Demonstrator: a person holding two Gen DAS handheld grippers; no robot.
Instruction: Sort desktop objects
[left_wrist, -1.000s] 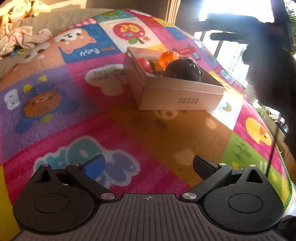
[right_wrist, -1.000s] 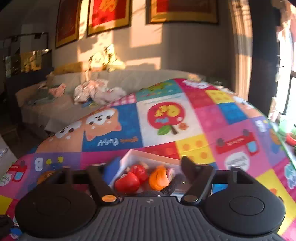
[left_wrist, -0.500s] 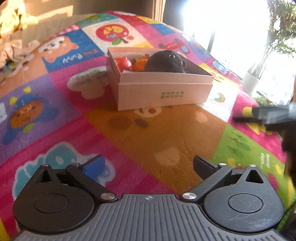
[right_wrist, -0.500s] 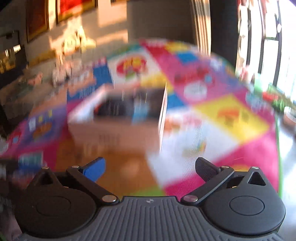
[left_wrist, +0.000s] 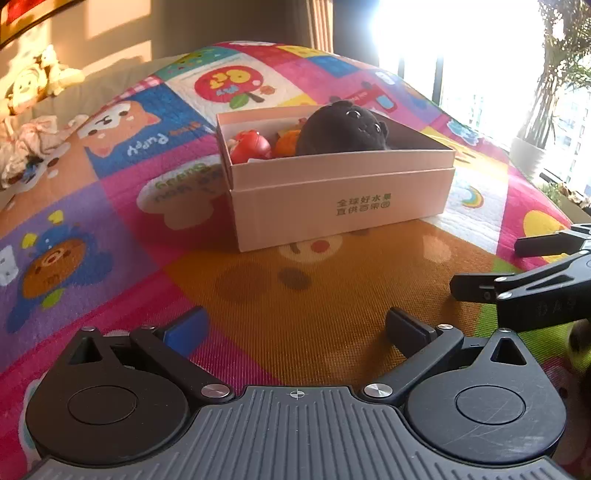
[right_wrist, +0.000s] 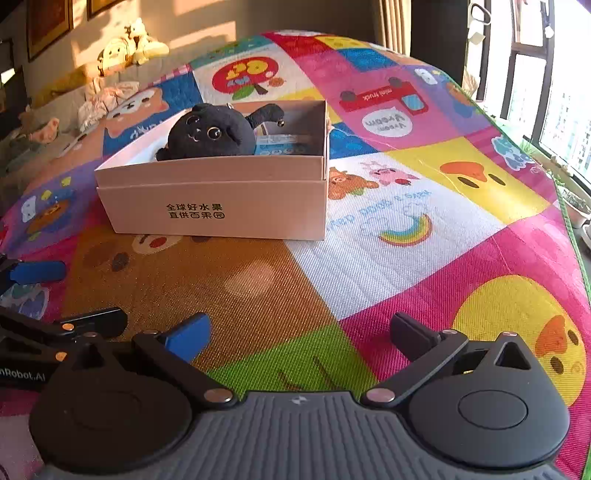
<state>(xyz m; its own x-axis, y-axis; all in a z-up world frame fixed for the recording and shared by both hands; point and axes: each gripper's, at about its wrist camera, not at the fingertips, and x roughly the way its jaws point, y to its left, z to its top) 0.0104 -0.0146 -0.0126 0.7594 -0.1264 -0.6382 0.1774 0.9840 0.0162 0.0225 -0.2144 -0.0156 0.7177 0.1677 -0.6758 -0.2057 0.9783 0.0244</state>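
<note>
Change: my right gripper (right_wrist: 299, 330) has spread its fingers and dropped clear of the cardboard box (right_wrist: 221, 195).
Box: black plush (right_wrist: 212, 134) rests inside.
Left gripper (left_wrist: 295, 325): fingers apart, empty.
Meaning: that item looks sorted.

We see bare play mat (right_wrist: 258, 280) open between both tongs and the cardboard box (right_wrist: 221, 199), which stands ahead as the one obstacle, a black plush (right_wrist: 212, 134) rising above its rim, while the right tongs (left_wrist: 517, 266) crowd the left tongs' (left_wrist: 295, 328) right-hand side.
</note>
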